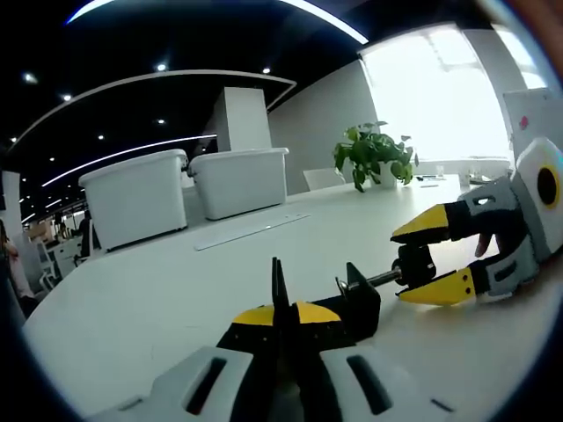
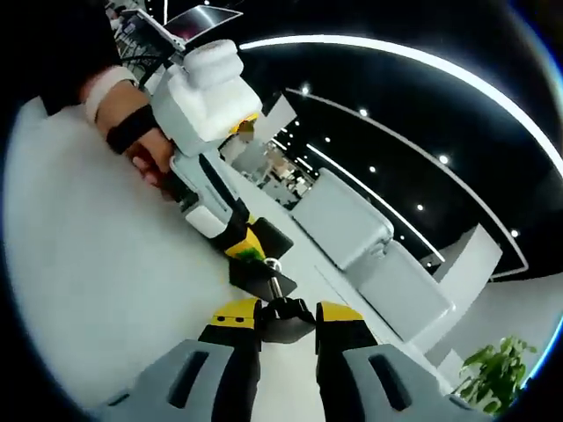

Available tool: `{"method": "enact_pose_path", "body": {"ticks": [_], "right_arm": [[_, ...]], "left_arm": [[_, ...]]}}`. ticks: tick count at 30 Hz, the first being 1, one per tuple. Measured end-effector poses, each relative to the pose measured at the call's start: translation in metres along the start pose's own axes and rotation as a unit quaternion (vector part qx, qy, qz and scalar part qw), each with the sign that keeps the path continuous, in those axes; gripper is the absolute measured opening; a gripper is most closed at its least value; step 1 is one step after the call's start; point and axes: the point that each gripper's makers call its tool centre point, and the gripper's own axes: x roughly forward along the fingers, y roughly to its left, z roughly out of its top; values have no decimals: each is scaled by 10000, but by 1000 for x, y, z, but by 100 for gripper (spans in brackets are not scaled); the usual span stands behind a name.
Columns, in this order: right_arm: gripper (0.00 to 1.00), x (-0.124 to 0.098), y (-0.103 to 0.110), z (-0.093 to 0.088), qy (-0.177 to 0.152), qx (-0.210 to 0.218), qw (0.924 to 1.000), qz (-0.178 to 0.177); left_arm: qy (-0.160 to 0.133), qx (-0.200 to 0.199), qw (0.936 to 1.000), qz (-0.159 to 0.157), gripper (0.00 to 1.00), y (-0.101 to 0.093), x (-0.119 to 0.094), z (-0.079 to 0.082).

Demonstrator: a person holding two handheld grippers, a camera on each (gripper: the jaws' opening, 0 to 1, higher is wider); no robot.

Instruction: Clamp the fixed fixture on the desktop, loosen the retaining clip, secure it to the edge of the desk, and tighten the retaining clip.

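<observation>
The clamp (image 1: pixel 356 303) stands on the white desk (image 1: pixel 149 308), held between the two grippers. In the left gripper view, the left gripper (image 1: pixel 283 303) has its yellow-tipped jaws closed on the clamp's black body, with no gap visible between them. The clamp's screw (image 1: pixel 384 279) runs out from the body toward the right gripper (image 1: pixel 420 264). The right gripper's jaws are partly spread, one above and one below the black knob (image 1: pixel 415 262) at the screw's end, and they close on it.

In the right gripper view, the knob (image 2: pixel 283 318) sits between the right gripper's (image 2: pixel 288 321) jaws, touching both. Beyond it, the left gripper (image 2: pixel 249 246) grips the clamp body (image 2: pixel 262 272). A hand (image 2: pixel 145 154) with a black wrist strap holds that gripper.

Behind the clamp, the left gripper view shows two white bins (image 1: pixel 189 189) and a potted plant (image 1: pixel 374 156) before a bright window.
</observation>
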Motion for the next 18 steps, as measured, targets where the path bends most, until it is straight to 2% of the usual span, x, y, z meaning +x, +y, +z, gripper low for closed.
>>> {"method": "enact_pose_path", "body": {"ticks": [3,6,7,8,10,11,12,14,15,16,17,18], "right_arm": [[22,0,-1,0,14,15,10000,1],[24,-3,-1,-4,110,986,9949,172],[25,-3,-2,-6,169,1368,9902,206],[26,6,-2,-17,265,1743,9839,310],[32,5,-2,-18,345,2518,9663,415],[38,4,-2,-18,359,2929,9541,511],[42,2,-1,-18,439,3582,9305,634],[45,0,-3,-20,524,4486,8887,790],[44,0,-5,-21,535,4702,8773,804],[43,0,-9,-24,565,5081,8560,770],[41,0,-10,-28,631,5232,8464,774],[39,1,-11,-32,725,5427,8332,776]], "left_arm": [[0,-1,10000,-2,6,0,0,0],[-1,10,10000,3,6,0,0,0],[0,6,10000,1,6,0,0,0],[-2,8,10000,0,6,0,0,0],[-3,6,10000,-2,6,0,0,0],[-3,6,10000,-4,6,0,1,0],[-3,5,10000,-6,6,1,1,0],[-2,4,10000,-2,6,1,1,0],[-2,3,10000,-3,6,1,1,0],[-1,2,10000,-3,6,1,1,0],[-2,-1,10000,-4,6,1,1,0],[-2,-2,10000,-5,6,1,1,0]]}}
